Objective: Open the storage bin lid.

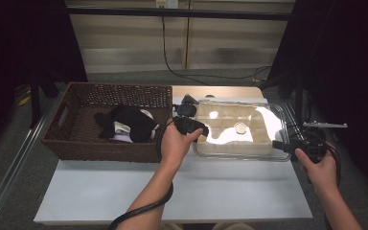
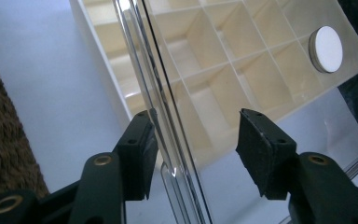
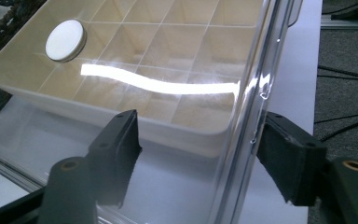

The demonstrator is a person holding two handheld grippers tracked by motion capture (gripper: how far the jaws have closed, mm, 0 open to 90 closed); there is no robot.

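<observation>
A clear plastic box [image 1: 239,154] with a cream divided tray [image 1: 220,117] inside stands on the white table. A round white disc [image 1: 240,128] sits on top of it. My left gripper [image 1: 191,125] is at the box's left end. In the left gripper view, my left gripper [image 2: 198,126] is open, its jaws standing either side of the clear rim [image 2: 168,140], with the disc [image 2: 328,49] farther off. My right gripper [image 1: 281,145] is at the front right corner. The right gripper view shows my right gripper [image 3: 200,126] open astride the clear rim [image 3: 249,112], the disc [image 3: 65,39] at far left.
A brown wicker basket [image 1: 100,143] stands left of the box, almost touching it, and holds black and white clothing [image 1: 129,122]. Bare white table [image 1: 196,191] lies in front of both. Cables cross the floor behind the table and on the right.
</observation>
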